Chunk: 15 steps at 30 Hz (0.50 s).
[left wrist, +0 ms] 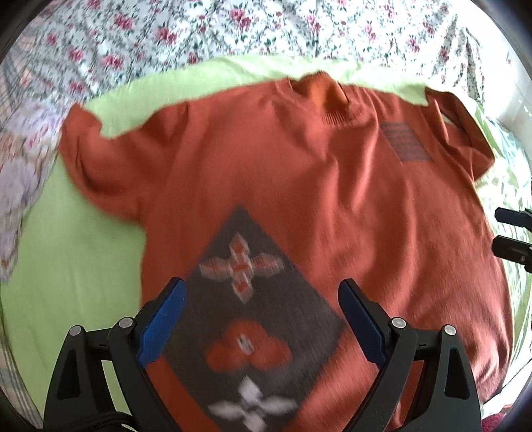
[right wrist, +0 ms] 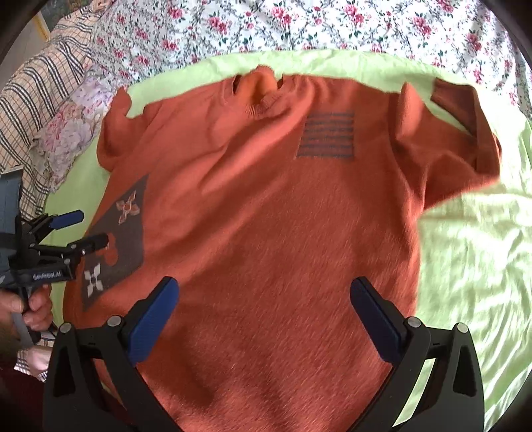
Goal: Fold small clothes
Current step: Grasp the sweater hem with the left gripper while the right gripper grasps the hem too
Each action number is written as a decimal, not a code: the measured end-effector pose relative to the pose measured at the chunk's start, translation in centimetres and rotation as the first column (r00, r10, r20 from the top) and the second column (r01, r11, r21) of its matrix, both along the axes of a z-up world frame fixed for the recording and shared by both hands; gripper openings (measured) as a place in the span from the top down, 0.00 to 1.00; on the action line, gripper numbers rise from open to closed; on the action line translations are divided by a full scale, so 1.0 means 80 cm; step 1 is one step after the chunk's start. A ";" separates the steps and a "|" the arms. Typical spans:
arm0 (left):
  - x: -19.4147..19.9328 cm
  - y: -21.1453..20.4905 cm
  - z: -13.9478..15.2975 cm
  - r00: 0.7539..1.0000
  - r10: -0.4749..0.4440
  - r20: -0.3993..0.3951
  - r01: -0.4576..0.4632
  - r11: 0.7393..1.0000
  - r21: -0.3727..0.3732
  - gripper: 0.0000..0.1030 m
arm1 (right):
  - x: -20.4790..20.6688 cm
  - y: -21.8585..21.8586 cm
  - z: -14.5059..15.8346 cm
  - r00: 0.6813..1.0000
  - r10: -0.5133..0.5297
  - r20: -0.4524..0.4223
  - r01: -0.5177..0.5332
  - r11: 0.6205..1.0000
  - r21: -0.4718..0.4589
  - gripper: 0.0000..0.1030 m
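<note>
An orange short-sleeved shirt [left wrist: 299,186] [right wrist: 266,206] lies spread flat, collar away from me, on a light green sheet [left wrist: 66,249] [right wrist: 472,259]. It bears a dark diamond patch with flower shapes [left wrist: 252,315] [right wrist: 119,246] and a block of dark stripes [right wrist: 327,134]. My left gripper [left wrist: 262,289] hovers open over the patch near the hem, nothing between its blue pads. My right gripper [right wrist: 264,285] stands open above the shirt's lower middle, also holding nothing. The left gripper [right wrist: 88,227] shows at the right wrist view's left edge, held by a hand [right wrist: 33,309].
A floral bedspread [left wrist: 232,26] [right wrist: 299,26] lies beyond the green sheet. A plaid cloth [right wrist: 36,99] and a pale flowered pillow [right wrist: 66,133] sit at the left. The right gripper's fingertips [left wrist: 512,232] poke in at the left wrist view's right edge.
</note>
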State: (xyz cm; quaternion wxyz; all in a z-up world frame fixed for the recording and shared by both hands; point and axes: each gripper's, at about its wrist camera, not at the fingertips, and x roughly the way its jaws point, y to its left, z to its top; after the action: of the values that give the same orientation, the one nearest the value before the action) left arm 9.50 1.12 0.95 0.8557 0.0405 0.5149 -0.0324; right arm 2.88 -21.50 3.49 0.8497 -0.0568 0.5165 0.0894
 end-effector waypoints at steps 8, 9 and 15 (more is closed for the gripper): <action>0.140 0.058 0.014 0.999 -0.017 0.038 0.017 1.000 0.006 0.10 | 0.094 -0.028 0.032 0.997 0.070 0.042 -0.070 0.997 -0.018 0.01; 0.158 0.066 0.013 0.999 -0.009 0.034 0.009 1.000 0.011 0.10 | 0.114 -0.033 0.037 0.996 0.079 0.045 -0.078 0.996 -0.031 0.01; 0.264 0.105 -0.005 0.999 0.037 0.001 -0.037 0.999 0.013 0.10 | 0.198 -0.056 0.043 0.993 0.106 0.058 -0.102 0.993 -0.056 0.01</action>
State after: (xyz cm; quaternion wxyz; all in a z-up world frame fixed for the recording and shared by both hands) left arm 30.59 9.52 0.52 0.8561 0.0368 0.5153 -0.0131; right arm 18.75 -25.97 6.91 0.8574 -0.1088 0.4889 0.1181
